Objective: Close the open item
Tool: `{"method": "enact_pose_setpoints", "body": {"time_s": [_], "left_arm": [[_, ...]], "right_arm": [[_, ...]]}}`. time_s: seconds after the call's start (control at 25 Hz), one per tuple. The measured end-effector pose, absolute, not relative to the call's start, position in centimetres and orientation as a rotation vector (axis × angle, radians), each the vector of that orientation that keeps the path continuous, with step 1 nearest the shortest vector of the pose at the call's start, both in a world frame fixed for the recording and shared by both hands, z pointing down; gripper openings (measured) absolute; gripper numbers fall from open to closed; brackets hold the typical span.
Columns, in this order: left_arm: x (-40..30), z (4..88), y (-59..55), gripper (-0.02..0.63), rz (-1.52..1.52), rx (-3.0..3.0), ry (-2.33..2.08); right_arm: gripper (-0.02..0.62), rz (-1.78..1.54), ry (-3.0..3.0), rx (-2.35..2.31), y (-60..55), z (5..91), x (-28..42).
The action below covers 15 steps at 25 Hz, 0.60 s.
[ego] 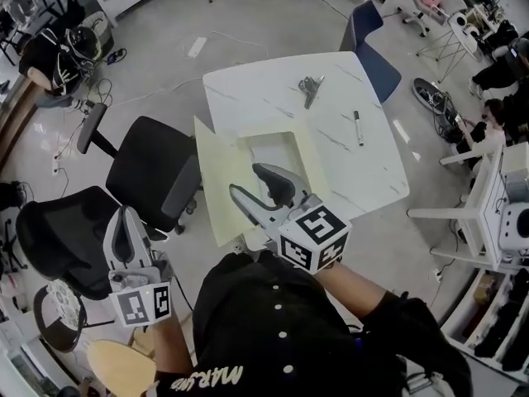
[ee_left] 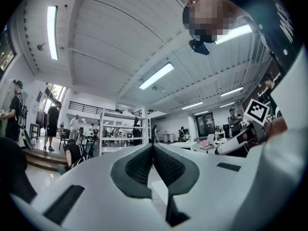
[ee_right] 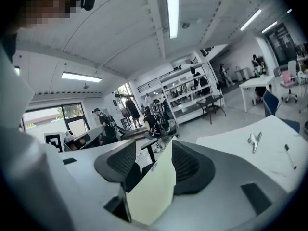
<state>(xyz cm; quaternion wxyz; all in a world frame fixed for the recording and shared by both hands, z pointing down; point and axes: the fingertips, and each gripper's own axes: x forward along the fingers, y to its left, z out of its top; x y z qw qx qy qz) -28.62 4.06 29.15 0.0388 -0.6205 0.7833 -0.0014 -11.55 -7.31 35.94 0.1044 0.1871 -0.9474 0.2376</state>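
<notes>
Folder point(ego: 216, 180) of pale yellow, matte card lies open and flat at the near edge of the white, faintly veined table point(ego: 355, 172). One thin flap stands upright between the ribbed dark pads of my right gripper point(ego: 245, 179). Its jaws are spread wide and do not press the card. My left gripper point(ego: 126, 217) hangs off the table at eight o'clock, jaws together on nothing. Metal scissors point(ego: 310, 89) lie at one o'clock and a slim pen point(ego: 358, 127) at two. Black office chairs point(ego: 153, 172) stand at nine o'clock on glossy grey floor.
</notes>
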Motion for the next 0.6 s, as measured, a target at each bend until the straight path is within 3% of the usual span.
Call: {"method": "enact_pose_setpoints", "body": {"time_s": [0.48,0.6], "left_arm": [[-31.5,35.1,5.1,0.018,-0.056,-1.998,2.526],[-31.5,36.3,5.0,0.018,-0.063,-2.037,2.536]], "right_arm": [[0.252,0.752,-2.434,0.619,-1.1,46.0,-19.0],[0.196,0.742,-2.39,0.671,-1.0,47.3,-19.2]]}}
